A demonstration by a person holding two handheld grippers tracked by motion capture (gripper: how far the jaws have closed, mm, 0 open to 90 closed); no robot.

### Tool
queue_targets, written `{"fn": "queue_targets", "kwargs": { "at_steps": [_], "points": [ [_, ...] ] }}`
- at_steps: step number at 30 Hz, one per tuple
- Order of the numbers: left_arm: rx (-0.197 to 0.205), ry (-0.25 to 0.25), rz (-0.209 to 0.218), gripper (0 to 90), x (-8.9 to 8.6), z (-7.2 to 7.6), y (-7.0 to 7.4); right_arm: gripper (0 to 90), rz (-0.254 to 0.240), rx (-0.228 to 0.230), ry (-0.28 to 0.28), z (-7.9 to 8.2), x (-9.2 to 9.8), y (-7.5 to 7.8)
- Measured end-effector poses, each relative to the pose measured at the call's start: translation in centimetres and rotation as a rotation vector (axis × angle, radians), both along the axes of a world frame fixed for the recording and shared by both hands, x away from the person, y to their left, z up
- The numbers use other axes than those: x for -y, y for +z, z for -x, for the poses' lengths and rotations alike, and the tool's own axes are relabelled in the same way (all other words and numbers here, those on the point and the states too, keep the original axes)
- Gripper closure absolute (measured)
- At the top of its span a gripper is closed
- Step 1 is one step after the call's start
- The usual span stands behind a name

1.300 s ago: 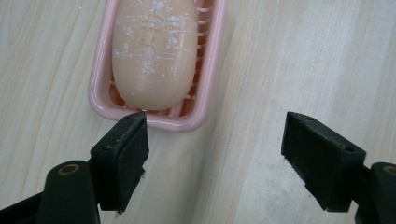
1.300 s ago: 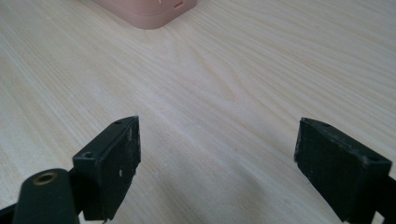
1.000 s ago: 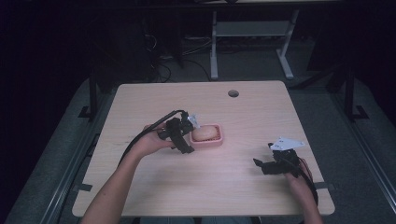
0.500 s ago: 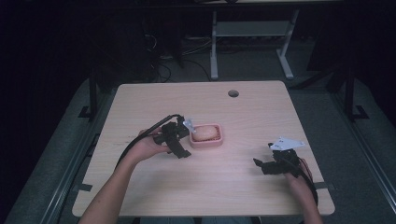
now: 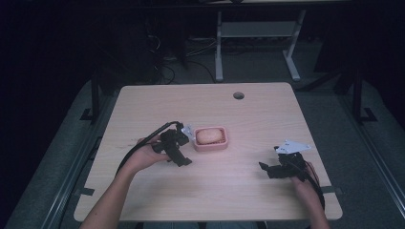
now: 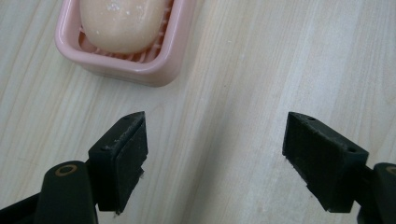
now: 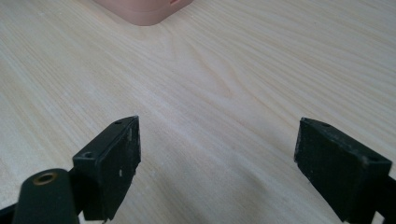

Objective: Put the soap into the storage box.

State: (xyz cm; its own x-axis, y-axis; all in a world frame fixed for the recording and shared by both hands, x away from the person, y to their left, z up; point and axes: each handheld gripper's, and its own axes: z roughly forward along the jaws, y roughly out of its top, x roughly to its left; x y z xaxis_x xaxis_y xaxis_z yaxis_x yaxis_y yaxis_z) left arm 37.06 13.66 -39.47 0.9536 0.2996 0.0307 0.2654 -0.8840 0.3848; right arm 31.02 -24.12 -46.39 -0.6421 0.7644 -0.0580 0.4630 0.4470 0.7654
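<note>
Dark workshop floor surrounds a pale wooden table (image 5: pixel 210 191), which occupies the centre of the high view. I see a pink soap dish (image 5: pixel 210 138) just left of the frame's centre, with a pale bar of soap (image 5: pixel 208 135) lying in it.

Left gripper (image 5: pixel 180 155): positioned immediately left of the dish in the high view, close to it but not touching as far as I can judge. In the left gripper view its jaws stand wide apart with nothing between them, over bare wood. From there the soap dish (image 6: pixel 122 56) sits at the upper left of the frame, beyond and to the left of the left-hand jaw, and the soap (image 6: pixel 122 23) rests on the ribbed floor of the dish.

Right gripper (image 5: pixel 268 169): lower right of the high view, well apart from the dish. Its jaws are also spread, empty, above the table surface. In the right gripper view one corner of the dish (image 7: pixel 142 11) enters at the top edge.

Governing relation: the left gripper is clearly the nearer one. The dish's long axis runs left to right in the high view. I judge that any grasp of dish or soap requires the left gripper to shift toward the upper left of its own view, so the open jaws straddle the target.
</note>
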Motion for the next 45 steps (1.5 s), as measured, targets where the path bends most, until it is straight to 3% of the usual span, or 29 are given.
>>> {"fn": "queue_targets", "kwargs": {
  "at_steps": [29, 45],
  "points": [
    [0.036, 0.020, 0.023, 21.7, -2.3, 3.2, -0.7, 13.9, 0.010, -0.001, -0.009, 0.0, 0.0, 0.0],
    [0.033, 0.046, 0.046, 21.8, -4.1, 4.5, -1.5, 13.9, 0.017, -0.007, -0.015, 0.0, 0.0, -0.2]
  ]
}}
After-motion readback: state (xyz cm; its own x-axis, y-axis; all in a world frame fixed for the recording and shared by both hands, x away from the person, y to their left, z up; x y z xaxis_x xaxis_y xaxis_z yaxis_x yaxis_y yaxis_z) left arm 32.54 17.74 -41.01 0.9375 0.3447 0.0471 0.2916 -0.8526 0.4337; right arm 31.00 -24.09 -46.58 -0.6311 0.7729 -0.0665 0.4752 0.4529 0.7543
